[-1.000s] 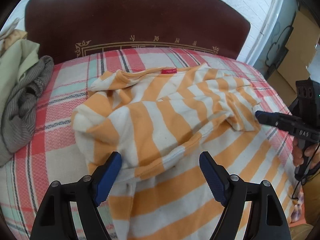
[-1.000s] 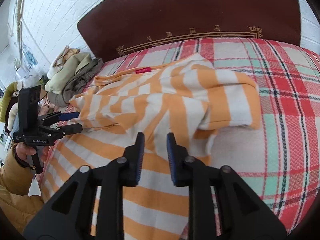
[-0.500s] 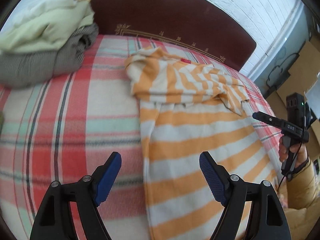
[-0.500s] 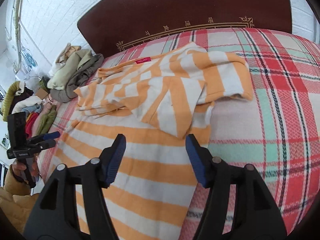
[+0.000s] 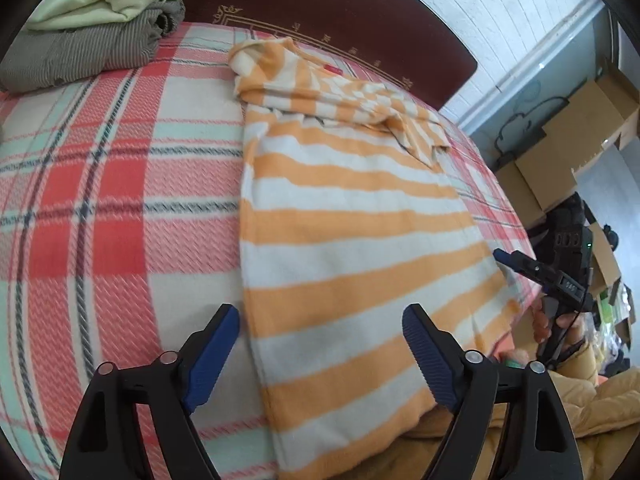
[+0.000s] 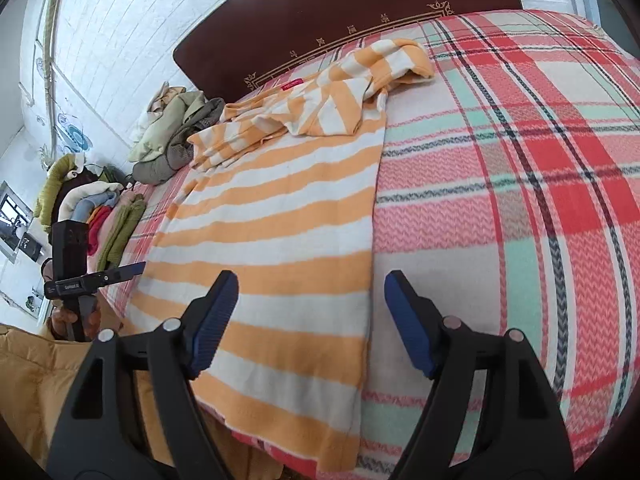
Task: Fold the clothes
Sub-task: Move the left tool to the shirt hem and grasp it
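1. Plaid bed cover (image 5: 100, 184) holds the striped shirt (image 5: 352, 240), spread flat with both sleeves laid across its top, so it can fold neatly.
2. Left gripper (image 5: 320, 352) and right gripper (image 6: 308, 316) hang spread wide, holding nothing, above the shirt's bottom corners, likely to grab them.

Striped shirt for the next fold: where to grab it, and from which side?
Probably the two bottom hem corners of the striped shirt, approached from the foot of the bed. The hem lies flat at the blanket's near edge, sleeves already folded in, and the open left gripper and right gripper each straddle a side edge.
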Available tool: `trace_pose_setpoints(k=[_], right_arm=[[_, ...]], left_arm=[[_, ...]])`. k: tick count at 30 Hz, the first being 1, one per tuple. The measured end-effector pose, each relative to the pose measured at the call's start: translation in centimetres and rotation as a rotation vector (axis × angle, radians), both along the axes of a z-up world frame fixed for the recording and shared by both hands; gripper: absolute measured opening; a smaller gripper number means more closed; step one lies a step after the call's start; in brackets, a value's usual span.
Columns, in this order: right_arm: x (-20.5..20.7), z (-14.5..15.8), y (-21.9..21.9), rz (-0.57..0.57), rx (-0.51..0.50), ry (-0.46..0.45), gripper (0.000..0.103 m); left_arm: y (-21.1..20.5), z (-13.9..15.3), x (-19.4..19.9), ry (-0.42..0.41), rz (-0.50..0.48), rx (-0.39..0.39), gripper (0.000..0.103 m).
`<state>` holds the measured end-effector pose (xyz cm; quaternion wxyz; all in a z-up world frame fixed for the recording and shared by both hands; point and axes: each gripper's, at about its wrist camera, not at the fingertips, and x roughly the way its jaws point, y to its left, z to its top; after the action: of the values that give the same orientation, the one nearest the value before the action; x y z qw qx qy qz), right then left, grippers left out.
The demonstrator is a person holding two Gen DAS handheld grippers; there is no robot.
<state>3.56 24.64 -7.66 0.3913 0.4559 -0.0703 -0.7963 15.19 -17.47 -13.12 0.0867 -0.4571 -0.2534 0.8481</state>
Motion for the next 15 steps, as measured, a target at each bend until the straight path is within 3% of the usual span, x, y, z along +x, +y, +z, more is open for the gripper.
trace_pose_setpoints(k=[4,9,15], right_arm=[[1.4,-0.6,0.9,0.011,-0.017,0.018,0.082],[2.3,-1.0,1.6,-0.001,-0.059,0.043,0.083],[3.9,-1.0,0.6,0.0,0.008,0.126,0.084]], left_arm=[[1.3,-0.3,0.9,0.016,-0.042,0.053,0.102],[2.7,-0.5,1.6,0.028,-0.081,0.106,0.103],[2.8,-0.9,1.7,0.033,-0.076,0.199,0.103]])
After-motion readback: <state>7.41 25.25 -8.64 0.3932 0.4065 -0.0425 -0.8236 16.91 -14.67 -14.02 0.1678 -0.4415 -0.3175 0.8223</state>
